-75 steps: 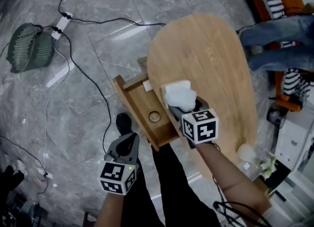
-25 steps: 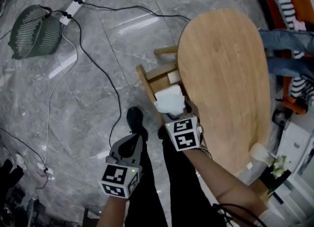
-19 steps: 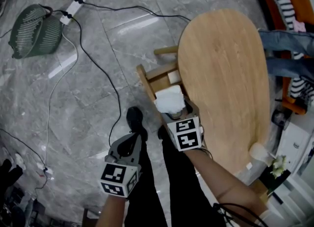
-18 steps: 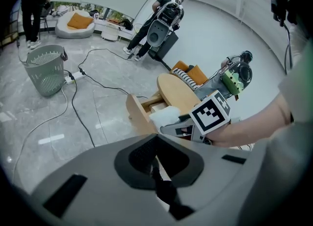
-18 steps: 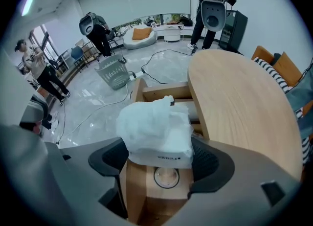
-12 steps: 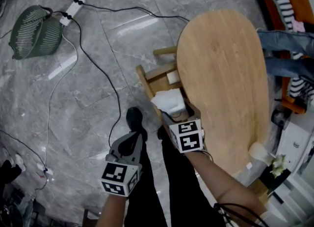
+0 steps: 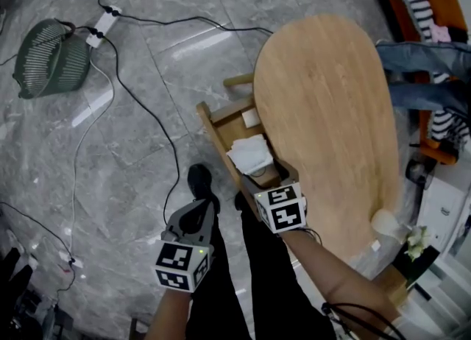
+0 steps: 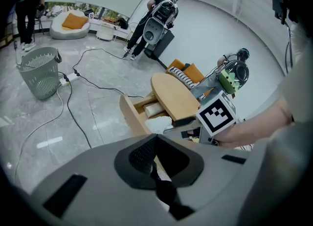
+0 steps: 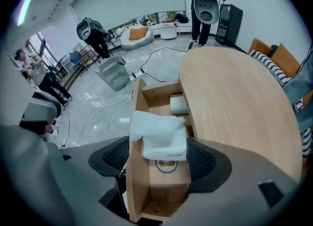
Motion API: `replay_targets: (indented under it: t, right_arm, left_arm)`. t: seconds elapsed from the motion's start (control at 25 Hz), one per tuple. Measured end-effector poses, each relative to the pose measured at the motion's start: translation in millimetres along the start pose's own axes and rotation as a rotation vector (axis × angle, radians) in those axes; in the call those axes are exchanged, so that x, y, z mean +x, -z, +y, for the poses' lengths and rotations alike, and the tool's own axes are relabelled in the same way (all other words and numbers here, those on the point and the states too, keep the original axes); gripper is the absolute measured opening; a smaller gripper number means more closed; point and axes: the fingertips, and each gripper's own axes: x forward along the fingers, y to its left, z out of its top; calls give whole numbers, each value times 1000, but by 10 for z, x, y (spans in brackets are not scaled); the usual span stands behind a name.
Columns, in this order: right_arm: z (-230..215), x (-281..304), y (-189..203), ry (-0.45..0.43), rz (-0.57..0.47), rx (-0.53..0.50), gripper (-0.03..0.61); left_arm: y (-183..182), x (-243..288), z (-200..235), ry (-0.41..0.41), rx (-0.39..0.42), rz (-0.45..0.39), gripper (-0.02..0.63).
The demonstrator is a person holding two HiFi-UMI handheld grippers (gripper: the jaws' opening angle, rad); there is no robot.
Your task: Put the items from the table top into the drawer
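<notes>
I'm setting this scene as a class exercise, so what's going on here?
A person holds a gripper in each hand beside a wooden table with its drawer pulled open. The right gripper hangs over the drawer, jaws apart, and a white cloth lies in the drawer between them, unpinched. The left gripper is shut, empty, held off to the side.

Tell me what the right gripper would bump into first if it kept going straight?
Probably the white folded cloth lying in the open drawer: it sits straight ahead, between the right gripper's open jaws. How far below them is hard to judge.
</notes>
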Motion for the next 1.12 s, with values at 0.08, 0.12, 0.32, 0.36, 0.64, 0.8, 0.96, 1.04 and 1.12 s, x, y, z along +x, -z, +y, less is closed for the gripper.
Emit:
replay_targets:
  t: [0.08,0.12,0.32,0.36,0.64,0.8,0.96,1.04,1.12]
  right_arm:
    - [12,-31,-35,-14,-2,9,377]
    - [27,-51,-57,-22,-3,19,377]
    - [101,-171,-121,-37,-15,67,366]
    - [102,-195,-125,-35,-19,74,357]
    - [117,-434,-120,-21,-60,127,179]
    - [156,-677,-27,-42,-67,127,79]
    - [213,-938,24,-93,-100,123,49]
    - [225,-1045,55,-126,-122,117,43]
    - [216,-1139,77,-151,-142,115,41]
  left_arm:
    - [-42,11,-32,9,18,5,0]
    - [-66,13,-43,13,28,8,0]
    - [-197,-18,-109,33,84,32,0]
    - [-231,-25,-125,38,97,35,0]
    - [-345,-67,-197,56,174,63,0]
    - [-306,-96,-343,70,199,82,0]
    - [-273,-119,-512,79,209,83,0]
    - [-257,-125,-597,80,204,74,0]
    - [-235,-138,-680,81,208,66,0]
